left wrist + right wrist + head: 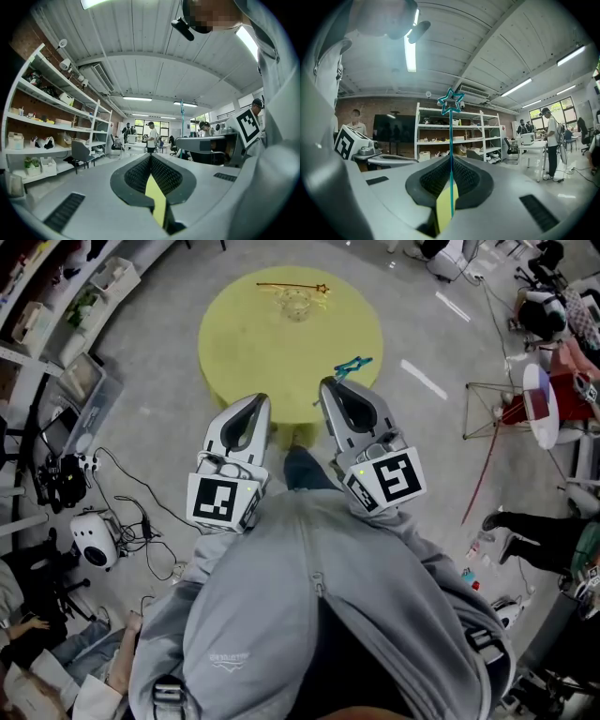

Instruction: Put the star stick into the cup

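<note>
**Right gripper holds the teal star stick; the cup sits across the table**

Right gripper [451,160] is where our work sits. Its jaws are pressed together on the thin shaft of the teal star stick [451,101], which stands straight up out of them with the star outline at the top. Our left gripper [151,158] has its jaws drawn together with nothing between them. It is held up beside the right one, close to the chest.

From the head view, both grippers hang short of the near edge of the round yellow table [246,352]. The clear cup [298,306] stands near the far edge, well apart from the stick. A gold star stick [291,286] lies by the cup; we cannot tell whether it rests on the rim or on the table just beyond.

We judge the pick-up done and the carry not yet begun. Next we need to reach the right gripper out across the table and tip it so the plain end points down. We then line that end over the cup's mouth and lower it inside before letting the jaws part. The shaft is thin and the cup looks light, so a slanted entry could nudge the cup or catch the gold stick.
</note>
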